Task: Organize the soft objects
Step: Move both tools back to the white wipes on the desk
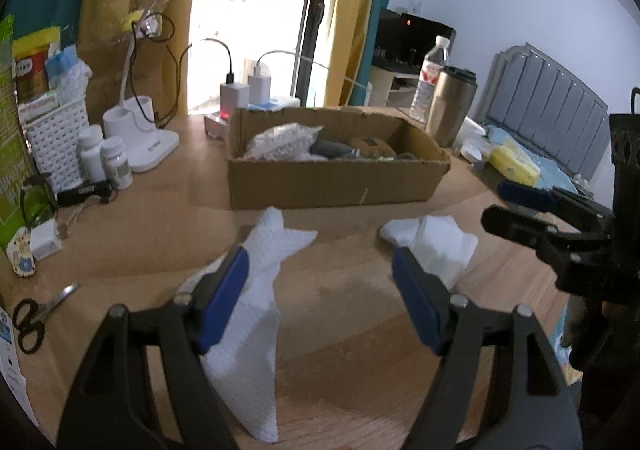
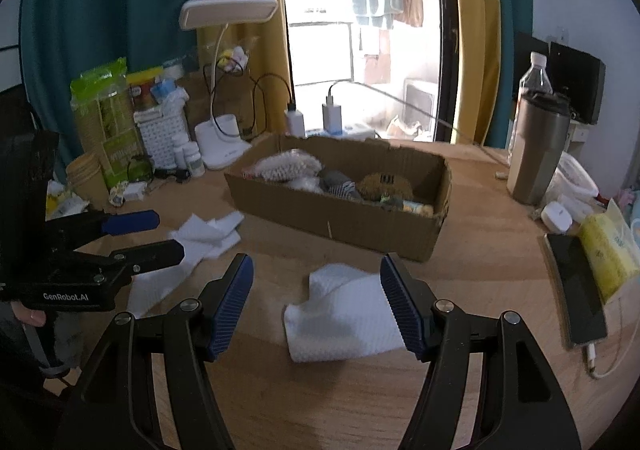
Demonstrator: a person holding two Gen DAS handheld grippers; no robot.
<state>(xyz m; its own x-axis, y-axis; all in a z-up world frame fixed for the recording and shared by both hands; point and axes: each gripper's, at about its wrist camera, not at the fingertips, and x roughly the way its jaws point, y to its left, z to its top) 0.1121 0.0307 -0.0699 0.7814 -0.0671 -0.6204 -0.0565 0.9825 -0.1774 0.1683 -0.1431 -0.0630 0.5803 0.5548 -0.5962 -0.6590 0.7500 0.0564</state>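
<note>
- Left claw [image 1: 320, 290]: jaws spread wide, nothing pinched; bare table [image 1: 340, 314] shows between its blue pads [image 1: 226, 300].
- Long white cloth [image 1: 256, 314]: lies flat on the table under and just past the left claw's left finger, which covers a strip of it; its near end is cut off by the claw's black arms. Whether the pad touches the cloth cannot be told.
- Right claw [image 2: 316, 302]: jaws spread, nothing pinched; in the left wrist view it enters from the right edge [image 1: 520, 210], its body cropped.
- Folded white cloth [image 2: 344, 316]: lies on the table between the right claw's fingers and ahead of them; its right edge is hidden behind the right finger. In the left wrist view it sits just beyond the left claw's right finger [image 1: 434, 246].
- Cardboard box [image 2: 340, 218]: stands on the table well beyond both claws; soft items inside, a brown plush [image 2: 384, 186] and a white fluffy piece [image 2: 284, 166] among them, are half hidden by its front wall and hard to identify.
- Further white cloths [image 2: 208, 232]: left of the right claw, partly behind the left claw [image 2: 156, 234]; their number is unclear.
- Steel tumbler [image 2: 536, 146]: right of the box; a clear bottle [image 2: 534, 76] is largely hidden behind it.
</note>
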